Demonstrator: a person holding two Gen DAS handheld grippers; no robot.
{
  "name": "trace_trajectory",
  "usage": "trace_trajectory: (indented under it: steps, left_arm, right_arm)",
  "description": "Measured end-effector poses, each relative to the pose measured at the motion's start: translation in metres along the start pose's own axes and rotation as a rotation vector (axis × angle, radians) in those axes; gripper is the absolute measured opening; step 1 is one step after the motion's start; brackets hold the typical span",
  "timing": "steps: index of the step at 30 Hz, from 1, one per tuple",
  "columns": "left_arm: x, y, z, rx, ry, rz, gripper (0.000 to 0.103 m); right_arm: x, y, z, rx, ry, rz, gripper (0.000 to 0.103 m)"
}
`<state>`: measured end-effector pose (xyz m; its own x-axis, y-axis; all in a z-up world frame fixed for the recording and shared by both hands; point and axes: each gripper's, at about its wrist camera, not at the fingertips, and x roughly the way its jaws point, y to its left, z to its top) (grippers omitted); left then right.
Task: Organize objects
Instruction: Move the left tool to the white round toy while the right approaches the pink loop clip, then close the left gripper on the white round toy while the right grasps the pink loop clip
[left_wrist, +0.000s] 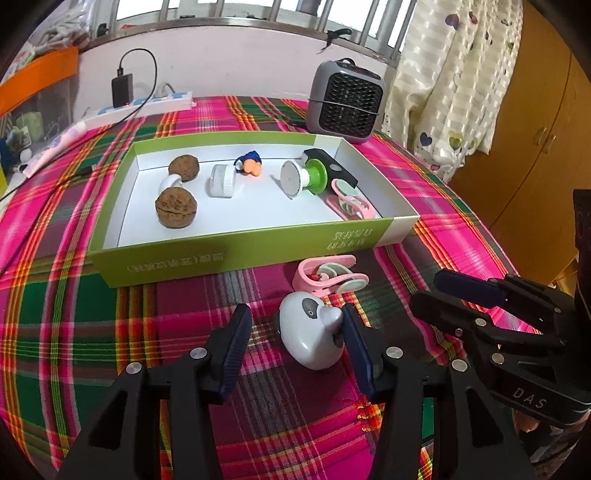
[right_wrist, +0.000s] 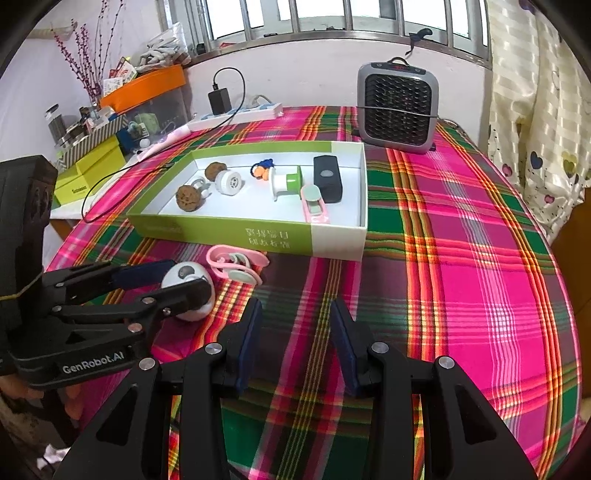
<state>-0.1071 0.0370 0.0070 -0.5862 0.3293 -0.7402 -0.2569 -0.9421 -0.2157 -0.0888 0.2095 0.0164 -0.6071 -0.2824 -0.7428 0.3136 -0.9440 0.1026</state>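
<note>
A green-and-white box (left_wrist: 240, 245) (right_wrist: 332, 236) lies on the plaid cloth. In it are two walnuts (left_wrist: 176, 209), a white round cap (left_wrist: 221, 181), a small blue-orange toy (left_wrist: 248, 163), a green-white spool (left_wrist: 304, 179), a black case (left_wrist: 332, 168) and a pink clip (left_wrist: 347, 199). In front of the box lie a second pink clip (left_wrist: 328, 277) (right_wrist: 236, 267) and a white panda-shaped gadget (left_wrist: 312, 334) (right_wrist: 186, 277). My left gripper (left_wrist: 293, 339) (right_wrist: 181, 275) is open, its jaws around the gadget, the right finger touching it. My right gripper (right_wrist: 295, 332) (left_wrist: 436, 291) is open and empty over the cloth.
A grey fan heater (left_wrist: 345, 101) (right_wrist: 397, 107) stands behind the box. A power strip with a charger (left_wrist: 147, 101) lies at the back left. Boxes and clutter (right_wrist: 110, 122) sit beside the table's left edge. A curtain (left_wrist: 454, 74) hangs at right.
</note>
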Motion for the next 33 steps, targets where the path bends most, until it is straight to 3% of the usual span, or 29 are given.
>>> trace_trajectory:
  steps: [3,11,19,33]
  left_arm:
    - [-0.001,0.002,0.0,-0.016,-0.001,-0.028,0.034]
    - [-0.008,0.015,-0.002,-0.043,-0.017,0.002,0.034]
    - [-0.014,0.042,-0.004,-0.084,-0.027,0.046,0.034]
    - [-0.019,0.064,-0.006,-0.112,-0.034,0.033,0.035]
  right_arm:
    - [0.001,0.0,0.0,0.002,0.002,-0.003,0.04]
    - [0.006,0.006,0.003,-0.013,0.016,0.006,0.04]
    - [0.018,0.018,0.013,-0.042,0.015,0.074,0.04]
    - [0.035,0.042,0.017,-0.11,0.061,0.154,0.04]
